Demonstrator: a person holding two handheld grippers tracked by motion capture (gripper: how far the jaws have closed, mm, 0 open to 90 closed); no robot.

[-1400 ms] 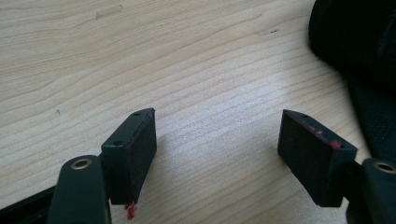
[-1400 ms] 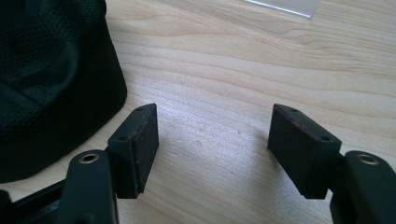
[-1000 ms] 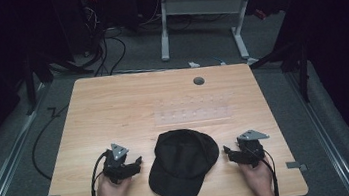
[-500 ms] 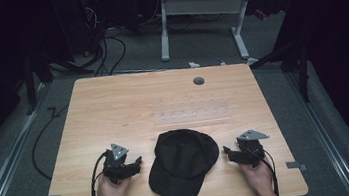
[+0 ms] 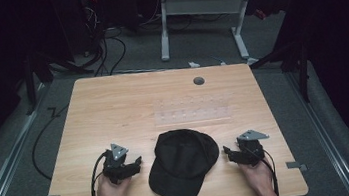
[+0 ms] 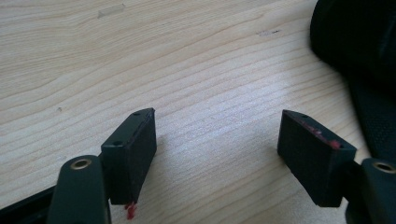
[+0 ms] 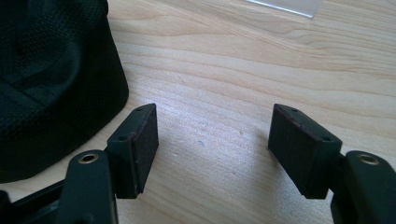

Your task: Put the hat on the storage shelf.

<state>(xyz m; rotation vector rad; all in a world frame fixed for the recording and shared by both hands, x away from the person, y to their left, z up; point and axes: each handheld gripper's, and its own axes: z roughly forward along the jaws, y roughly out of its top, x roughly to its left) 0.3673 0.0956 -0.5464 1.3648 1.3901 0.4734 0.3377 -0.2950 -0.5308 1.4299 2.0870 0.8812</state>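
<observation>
Table: a light wooden table (image 5: pixel 113 105) with a small round grey grommet (image 5: pixel 198 81) near its far edge.
Cap: a black cap (image 5: pixel 184 162) lies near the table's near edge, midway between the two grippers, its brim pointing toward the near edge and slightly left.
Clear tray: a transparent plastic tray (image 5: pixel 193 110) lies flat just beyond the cap, toward the middle of the table.
Left hand: the person's left hand (image 5: pixel 110 195) comes in from the near edge, forearm pointing away from the person, resting low at the table.
Left gripper: the left gripper (image 5: pixel 131 164) sits just left of the cap, apart from it, aimed toward the far right; its jaws stand spread wide over bare wood with nothing between them. In the left gripper view the cap's dark fabric shows at the right edge.
Right hand: the right hand (image 5: pixel 257 177) mirrors it at the near right, also low at the table.
Right gripper: the right gripper (image 5: pixel 229 152) sits just right of the cap, apart from it, aimed left toward the cap; its jaws are likewise spread wide and hold nothing. In the right gripper view the cap's crown shows at the left.
Grey plates: a three-cornered plate tops each gripper.
Cables: a black cable curves from each gripper back toward the near edge.
</observation>
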